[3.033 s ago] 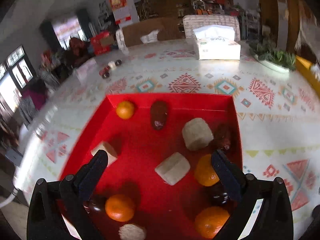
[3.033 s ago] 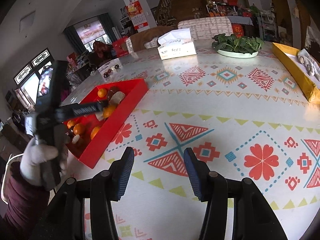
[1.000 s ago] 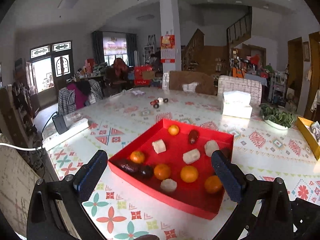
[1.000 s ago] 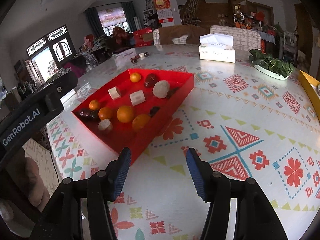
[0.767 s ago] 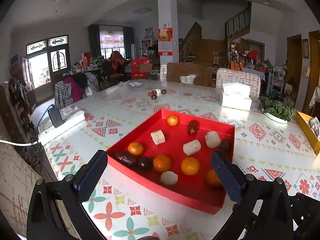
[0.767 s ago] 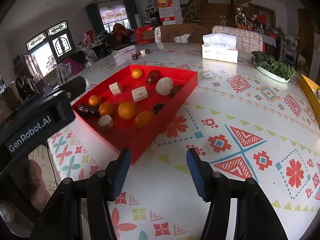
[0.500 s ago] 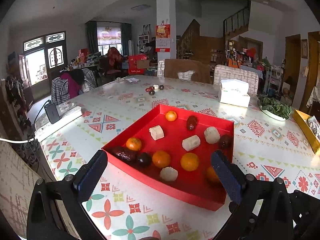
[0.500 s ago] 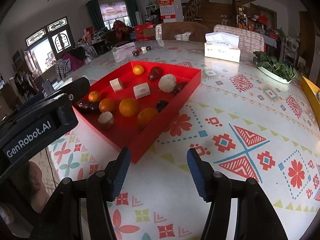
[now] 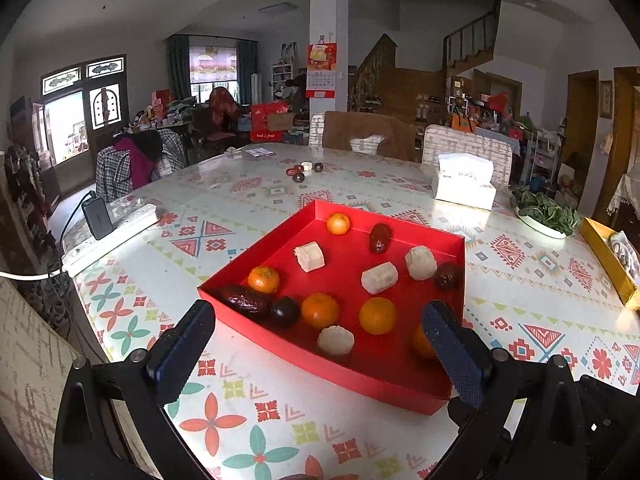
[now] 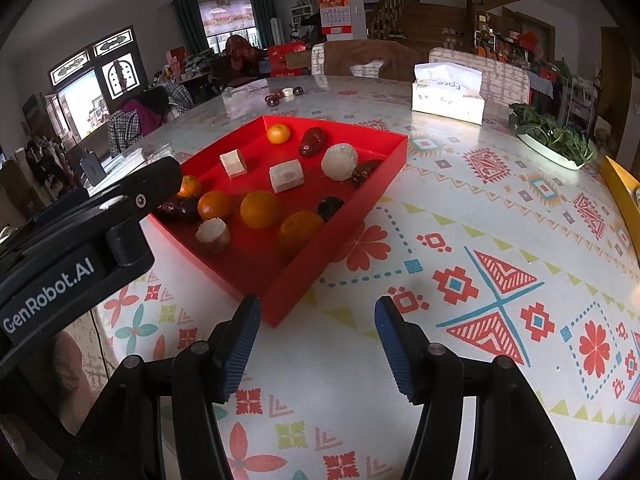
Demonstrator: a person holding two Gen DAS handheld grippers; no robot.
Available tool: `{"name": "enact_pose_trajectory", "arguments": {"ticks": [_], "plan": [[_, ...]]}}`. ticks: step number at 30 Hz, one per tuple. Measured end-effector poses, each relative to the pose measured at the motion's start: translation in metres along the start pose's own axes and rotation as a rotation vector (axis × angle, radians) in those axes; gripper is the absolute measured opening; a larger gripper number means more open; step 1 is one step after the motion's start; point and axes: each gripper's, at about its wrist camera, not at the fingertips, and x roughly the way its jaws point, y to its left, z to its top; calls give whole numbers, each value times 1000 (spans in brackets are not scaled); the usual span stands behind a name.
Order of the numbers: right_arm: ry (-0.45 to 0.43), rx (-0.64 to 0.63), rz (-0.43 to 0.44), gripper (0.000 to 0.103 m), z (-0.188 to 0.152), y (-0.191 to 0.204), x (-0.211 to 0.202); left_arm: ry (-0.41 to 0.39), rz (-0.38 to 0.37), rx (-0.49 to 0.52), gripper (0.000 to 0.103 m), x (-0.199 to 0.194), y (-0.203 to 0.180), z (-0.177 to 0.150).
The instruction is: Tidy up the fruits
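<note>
Mid-frame, the red tray (image 9: 450,396) points a corner toward the camera, holding oranges (image 9: 377,315), dates (image 9: 245,301), pale cakes (image 9: 379,277). Both grippers, left (image 9: 324,344) and right (image 10: 316,344), gape empty.

A tissue box (image 9: 464,184) stands on the patterned table (image 9: 224,236) near its far edge, with a plate of leafy greens (image 9: 546,214) to its right. A white power strip (image 9: 110,232) carrying a black adapter (image 9: 97,220) lies at the left edge. Chairs (image 9: 466,148) stand behind.
</note>
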Motion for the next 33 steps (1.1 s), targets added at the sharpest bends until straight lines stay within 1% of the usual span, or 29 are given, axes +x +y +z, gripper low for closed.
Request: {"name": "enact_pose_trajectory", "arguments": {"ticks": [21,33], "plan": [[13,1,-2,66,-2,3,5,9,-5,-3,103,1,1,-1],[16,4,-3,67,-5,3,7,23,-13,-5,103,4,-3,-13]]}}
